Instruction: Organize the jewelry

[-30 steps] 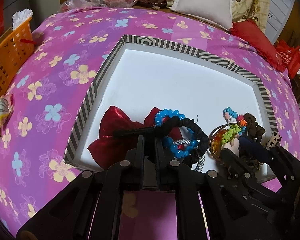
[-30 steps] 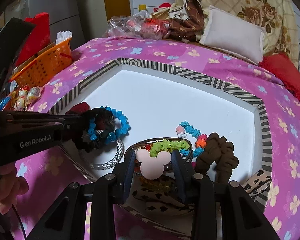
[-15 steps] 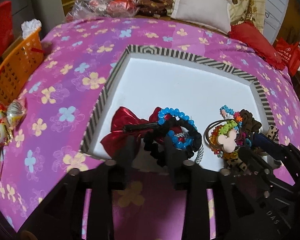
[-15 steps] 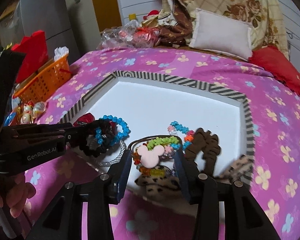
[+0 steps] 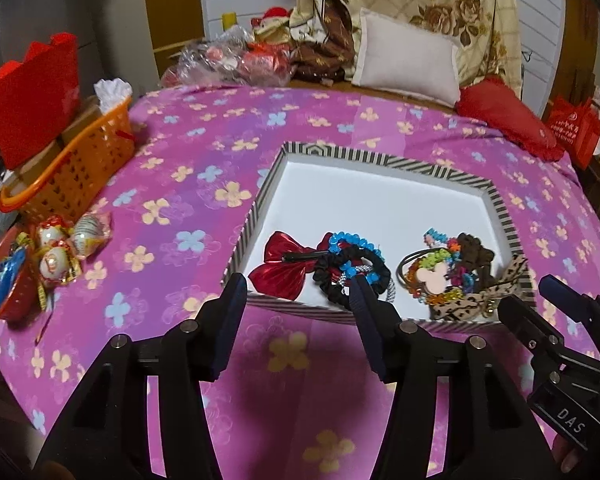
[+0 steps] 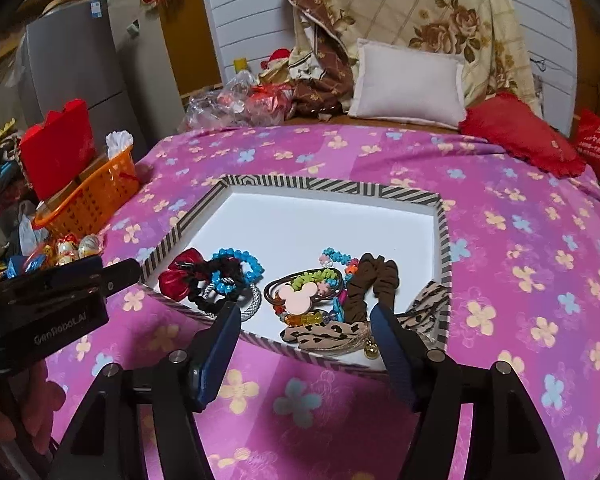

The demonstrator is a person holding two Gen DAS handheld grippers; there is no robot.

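Observation:
A white tray with a striped rim (image 5: 256, 208) (image 6: 444, 236) lies on the pink flowered bed. Near its front edge lie a red bow (image 5: 278, 268) (image 6: 176, 278), a black scrunchie (image 5: 332, 280) (image 6: 204, 300) with a blue bead bracelet (image 5: 346, 240) (image 6: 240, 260), a pink mouse-shaped clip (image 5: 430, 276) (image 6: 298, 296), a brown scrunchie (image 5: 474, 256) (image 6: 374, 280) and a leopard ribbon (image 5: 480, 300) (image 6: 320, 334). My left gripper (image 5: 300, 300) is open and empty, in front of the tray. My right gripper (image 6: 304, 322) is open and empty, also in front of the tray.
An orange basket (image 5: 72, 168) (image 6: 92, 196) with a red box (image 5: 32, 92) stands at the left. Wrapped sweets (image 5: 68, 244) lie near a red bowl (image 5: 4, 296). A white pillow (image 5: 406, 62), a red cushion (image 5: 508, 118) and wrapped goods (image 5: 236, 60) lie at the back.
My left gripper has let go of the black scrunchie, opened and pulled back out of the tray. My right gripper has opened wider and also drawn back and up.

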